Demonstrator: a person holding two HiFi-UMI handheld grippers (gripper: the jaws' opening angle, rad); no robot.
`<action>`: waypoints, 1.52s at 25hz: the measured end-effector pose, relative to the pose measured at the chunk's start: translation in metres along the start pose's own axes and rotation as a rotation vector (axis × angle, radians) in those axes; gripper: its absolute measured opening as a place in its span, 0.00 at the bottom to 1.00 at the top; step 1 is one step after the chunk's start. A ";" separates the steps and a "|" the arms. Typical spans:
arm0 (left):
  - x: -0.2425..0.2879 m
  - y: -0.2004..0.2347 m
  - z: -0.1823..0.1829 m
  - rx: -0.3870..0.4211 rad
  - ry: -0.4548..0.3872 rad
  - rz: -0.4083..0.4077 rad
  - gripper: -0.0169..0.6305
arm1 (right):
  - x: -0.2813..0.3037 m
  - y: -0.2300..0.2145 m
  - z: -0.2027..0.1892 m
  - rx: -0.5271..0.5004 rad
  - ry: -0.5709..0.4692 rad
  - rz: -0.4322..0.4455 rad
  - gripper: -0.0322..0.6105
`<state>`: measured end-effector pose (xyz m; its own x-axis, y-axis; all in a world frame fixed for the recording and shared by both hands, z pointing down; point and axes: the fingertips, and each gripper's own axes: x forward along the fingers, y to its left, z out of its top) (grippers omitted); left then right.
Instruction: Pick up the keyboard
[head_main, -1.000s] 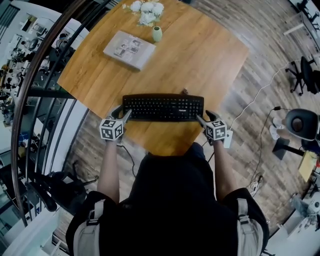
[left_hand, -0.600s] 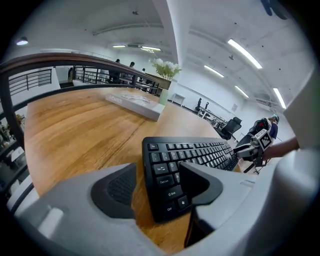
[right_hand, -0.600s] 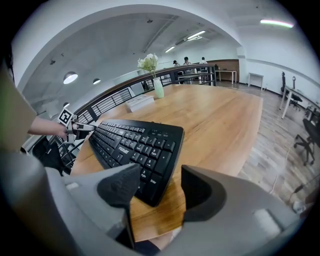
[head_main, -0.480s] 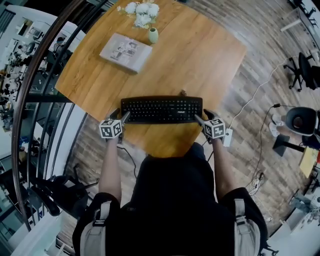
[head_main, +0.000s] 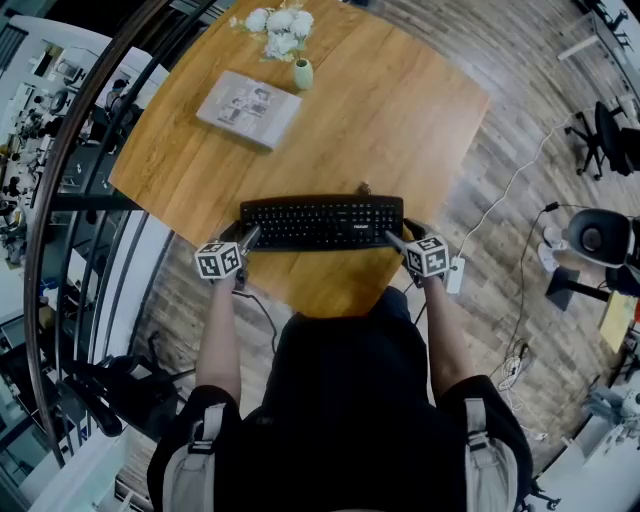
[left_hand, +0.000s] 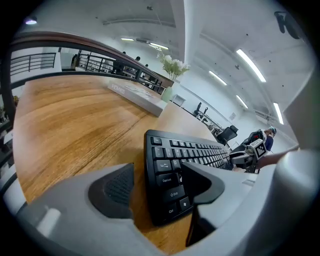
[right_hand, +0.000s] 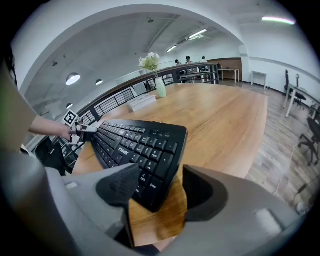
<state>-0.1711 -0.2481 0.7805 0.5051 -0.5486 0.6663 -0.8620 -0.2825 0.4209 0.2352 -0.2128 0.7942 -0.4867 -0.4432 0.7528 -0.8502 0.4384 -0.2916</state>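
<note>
Keyboard (head_main: 322, 222): flat on the wooden table (head_main: 400, 120), near its front edge.
Left gripper (head_main: 247, 237): jaws have just been opening, now wide; keyboard's left end between them, unclamped.
Right gripper (head_main: 394, 238): jaws apart around the right end, no grip.

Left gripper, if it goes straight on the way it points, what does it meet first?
Probably the keyboard: its left end already lies between the left gripper's jaws, which have just been opening.
</note>
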 end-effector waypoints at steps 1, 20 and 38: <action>0.000 0.000 0.000 -0.001 -0.003 -0.005 0.47 | 0.002 0.001 -0.001 0.009 0.002 0.010 0.48; 0.005 -0.010 -0.003 0.024 0.015 -0.029 0.47 | 0.006 0.008 -0.004 0.156 -0.026 0.031 0.42; -0.026 -0.019 0.005 0.013 -0.060 0.004 0.47 | -0.016 0.025 0.011 0.179 -0.086 0.021 0.43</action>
<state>-0.1681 -0.2326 0.7516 0.4981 -0.5959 0.6299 -0.8649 -0.2898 0.4098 0.2196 -0.2029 0.7685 -0.5131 -0.5038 0.6949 -0.8583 0.3051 -0.4125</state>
